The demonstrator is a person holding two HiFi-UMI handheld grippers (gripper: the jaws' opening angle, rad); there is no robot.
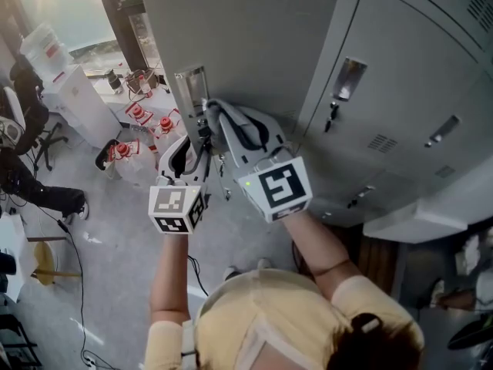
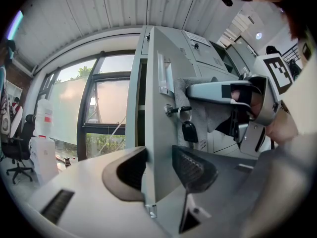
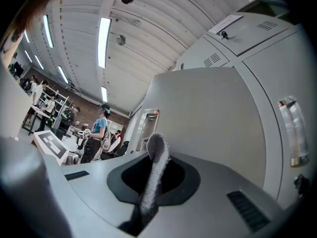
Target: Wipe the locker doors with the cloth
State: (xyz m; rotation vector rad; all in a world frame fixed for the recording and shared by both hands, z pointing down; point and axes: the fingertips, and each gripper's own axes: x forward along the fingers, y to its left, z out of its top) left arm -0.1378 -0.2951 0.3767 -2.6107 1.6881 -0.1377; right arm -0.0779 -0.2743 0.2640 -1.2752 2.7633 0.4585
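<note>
A grey locker door (image 1: 246, 37) stands swung open in front of me. My left gripper (image 1: 192, 151) is shut on the door's edge (image 2: 150, 172), with one jaw on each face. My right gripper (image 1: 214, 112) is shut on a grey cloth (image 3: 154, 170) and presses it against the door face (image 3: 218, 118), near the handle plate (image 1: 191, 83). In the left gripper view the cloth (image 2: 200, 114) hangs beside the lock, where a key with a black fob (image 2: 189, 131) dangles. The door's handle (image 3: 292, 133) shows at the right of the right gripper view.
Closed grey lockers (image 1: 400, 83) fill the right side. On the floor to the left are red-capped bottles (image 1: 140, 116), a white dispenser (image 1: 77, 99), an office chair (image 1: 27, 133) and cables. People (image 3: 99, 130) stand in a work area far behind.
</note>
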